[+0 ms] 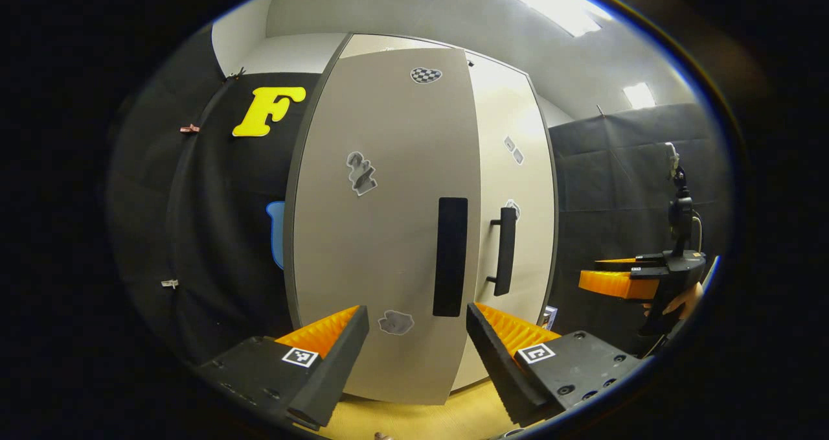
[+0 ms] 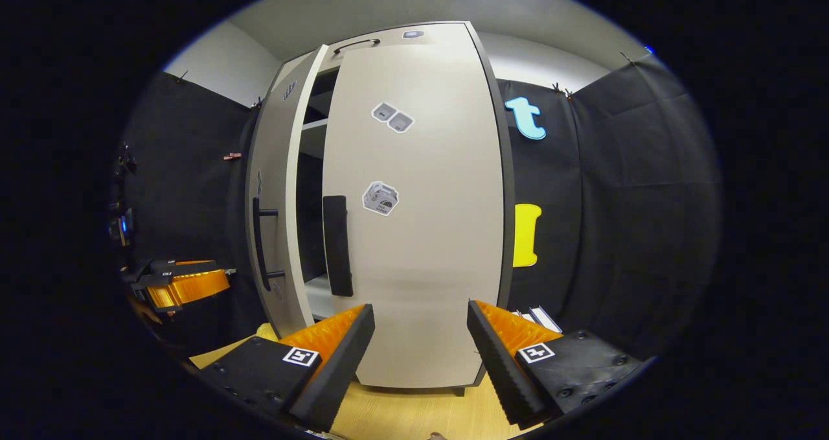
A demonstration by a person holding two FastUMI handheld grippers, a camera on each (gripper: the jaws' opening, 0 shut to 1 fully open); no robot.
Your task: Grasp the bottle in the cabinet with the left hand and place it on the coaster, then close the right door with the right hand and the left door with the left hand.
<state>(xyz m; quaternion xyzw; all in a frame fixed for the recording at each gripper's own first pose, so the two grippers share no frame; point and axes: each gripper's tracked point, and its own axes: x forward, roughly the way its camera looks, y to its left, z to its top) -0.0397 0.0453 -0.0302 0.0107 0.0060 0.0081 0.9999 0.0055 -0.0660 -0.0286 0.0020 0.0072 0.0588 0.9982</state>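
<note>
Fingers of the left tool (image 1: pixel 418 349) stand wide apart with nothing between them, held in front of the cabinet's left door (image 1: pixel 382 232), whose dark handle (image 1: pixel 450 256) sits just above the gap. Beyond it the right door (image 1: pixel 515 194) lies flatter against the cabinet with its own bar handle (image 1: pixel 504 251), and far to the right the other tool, held in a hand, shows in the left gripper view. The right tool (image 2: pixel 421 349) is likewise spread wide and empty, facing the right door (image 2: pixel 421 232) and its handle (image 2: pixel 338 245). What the right gripper view adds is the dark gap between the doors, where the left door (image 2: pixel 275 220) stands ajar and pale shelves (image 2: pixel 314 126) show inside. Wooden table (image 2: pixel 414 411) lies below. Bottle and coaster: I cannot tell where they are.
</note>
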